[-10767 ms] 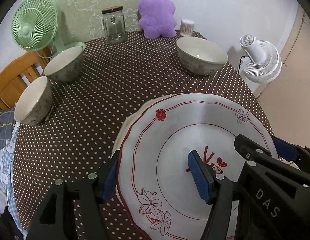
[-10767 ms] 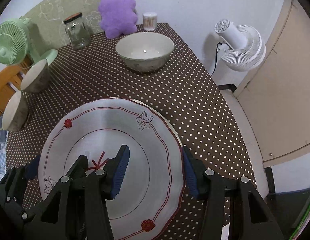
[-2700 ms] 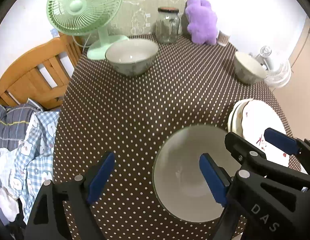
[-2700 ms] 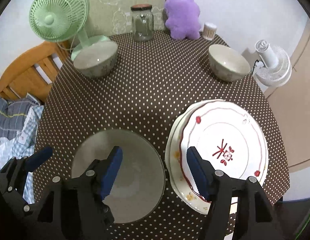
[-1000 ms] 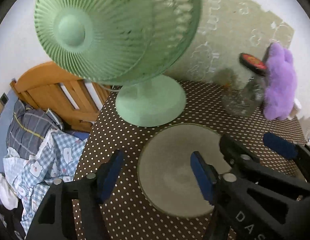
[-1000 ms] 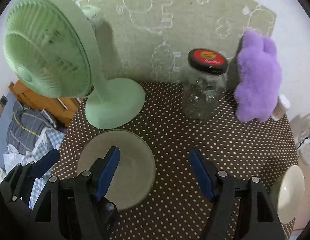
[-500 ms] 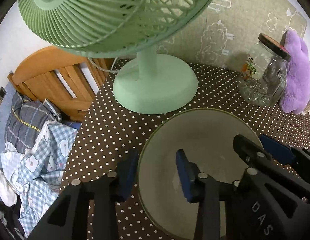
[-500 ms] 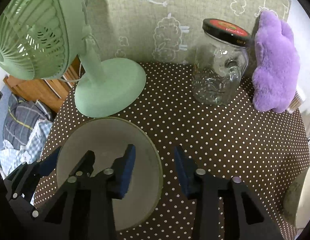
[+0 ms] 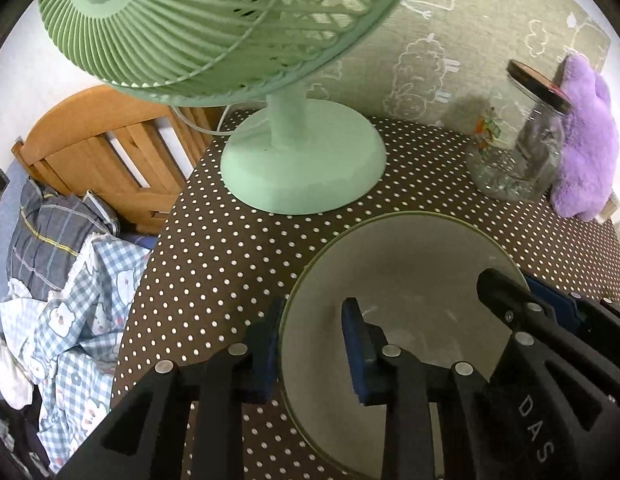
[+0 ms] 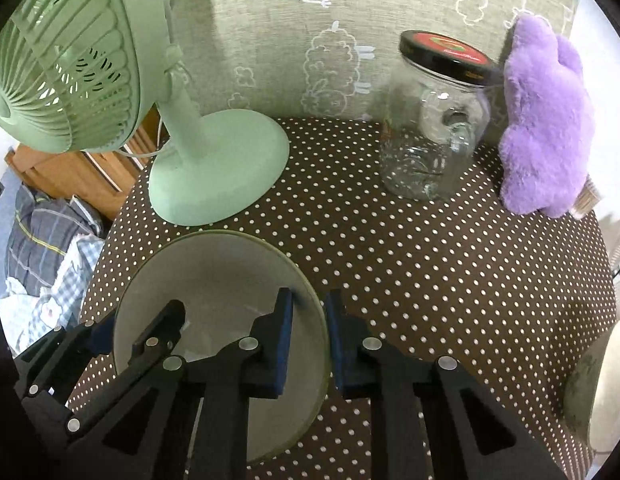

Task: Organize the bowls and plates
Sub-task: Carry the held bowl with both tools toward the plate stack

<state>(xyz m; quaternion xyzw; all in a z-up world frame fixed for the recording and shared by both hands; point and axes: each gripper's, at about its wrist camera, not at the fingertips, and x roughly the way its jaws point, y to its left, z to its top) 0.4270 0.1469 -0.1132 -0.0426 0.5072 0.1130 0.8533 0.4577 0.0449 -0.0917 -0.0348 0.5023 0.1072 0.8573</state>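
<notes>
Left wrist view: the left gripper (image 9: 312, 348) pinches the left rim of a grey-green bowl (image 9: 422, 264), with one blue pad outside the wall and the other inside. The bowl stands on the table (image 9: 214, 264), which carries a brown cloth with white dots, just in front of the round base of a green fan (image 9: 302, 164). Behind the bowl, to the right, there is a glass jar (image 9: 522, 152) with a dark lid, and a purple plush toy (image 9: 586, 148) is just beside the jar. A wooden chair (image 9: 98, 144) and checked clothes (image 9: 66, 308) are beyond the left edge of the table.

Right wrist view: the right gripper (image 10: 310, 344) holds the opposite rim of the same bowl (image 10: 218, 276); its pads are pressed close on the wall, one inside and one outside. The left gripper (image 10: 106, 328) shows at the far side of the bowl. The fan (image 10: 218, 164) is touching or almost touching the bowl's back edge; I cannot tell which. The jar (image 10: 434, 140) and the plush toy (image 10: 546, 136) are at the back of the table (image 10: 430, 264). A second bowl (image 10: 598, 380) is partly visible at the right edge, well apart from the first one.
</notes>
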